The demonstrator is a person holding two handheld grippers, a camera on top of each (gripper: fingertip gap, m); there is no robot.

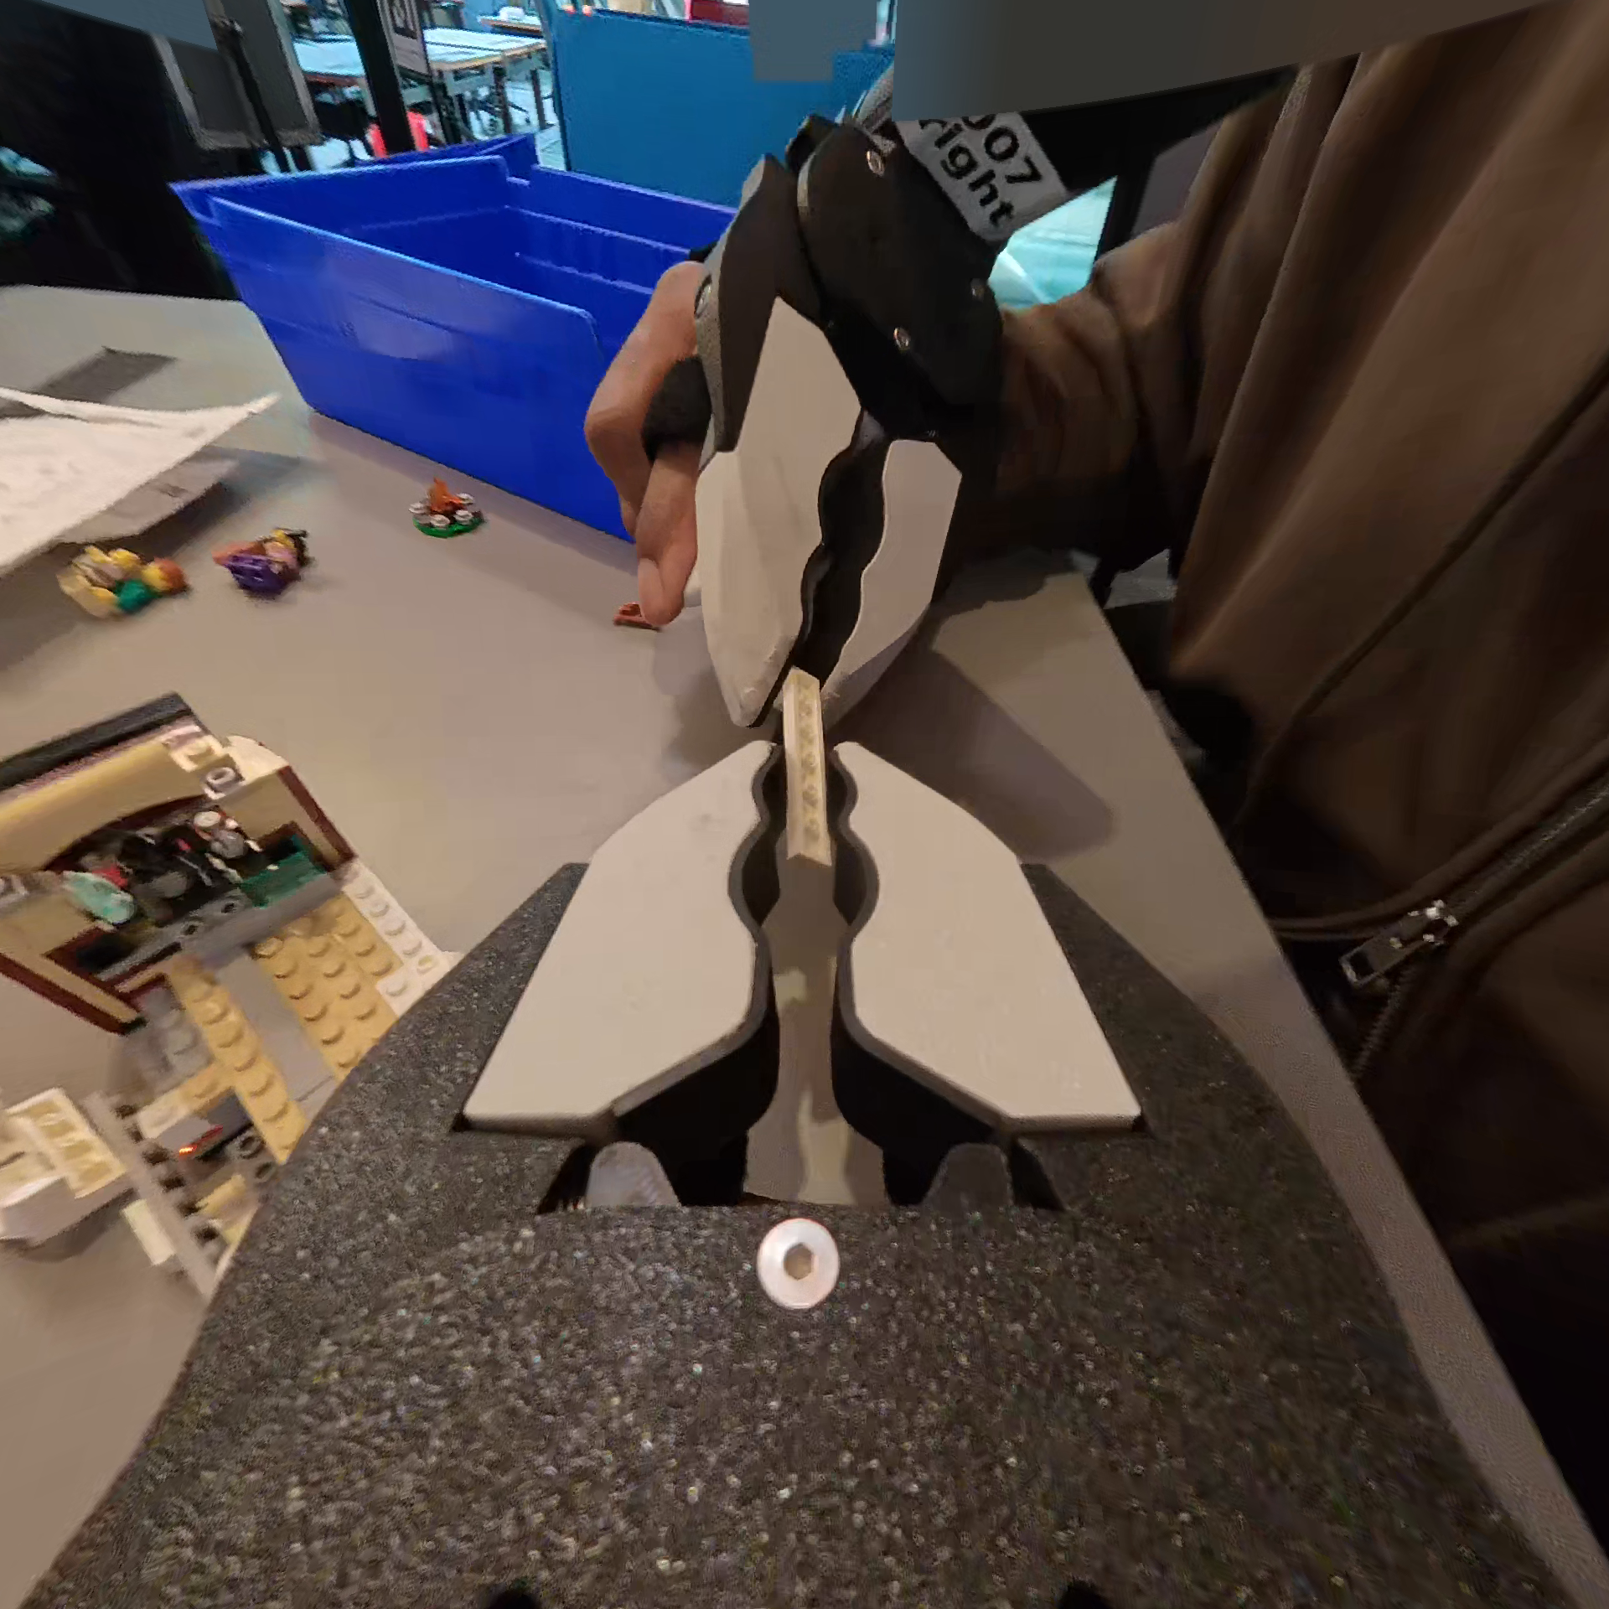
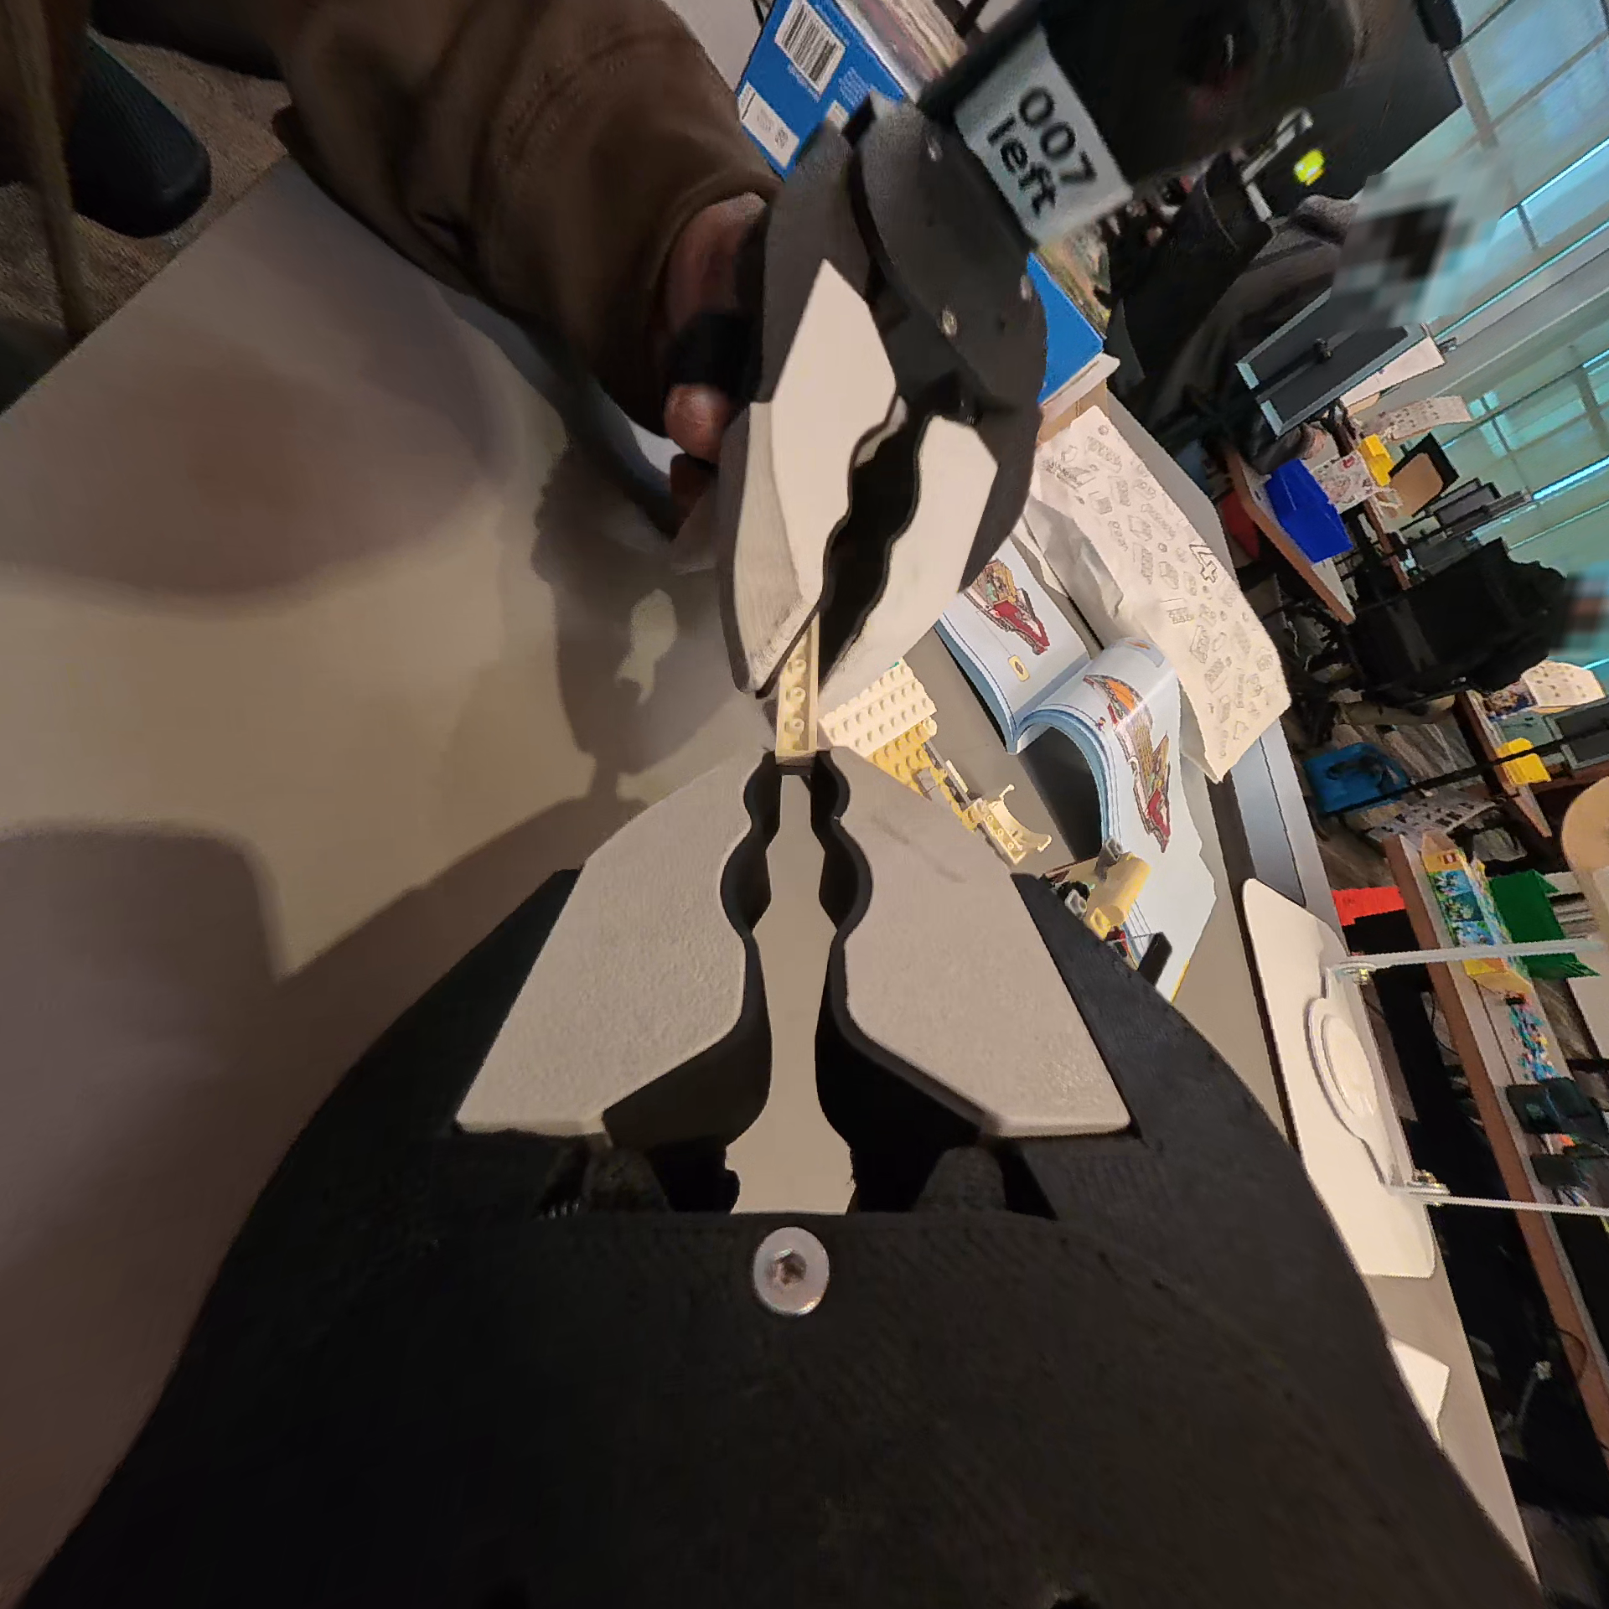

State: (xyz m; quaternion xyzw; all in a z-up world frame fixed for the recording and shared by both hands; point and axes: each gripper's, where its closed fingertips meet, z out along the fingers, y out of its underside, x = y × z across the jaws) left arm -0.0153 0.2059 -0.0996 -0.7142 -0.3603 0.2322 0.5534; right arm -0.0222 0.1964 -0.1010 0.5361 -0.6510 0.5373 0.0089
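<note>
Two hand-held claws meet tip to tip above the grey table point(image 1: 435, 696). Left claw point(image 1: 805, 766) and right claw point(image 1: 797, 696), angled down from upper right w/ a hand on its handle, each pinch opposite ends of one cream studded plate point(image 1: 805, 784), nearly closed. Brick model point(image 1: 174, 871) sits left of left claw.
</note>
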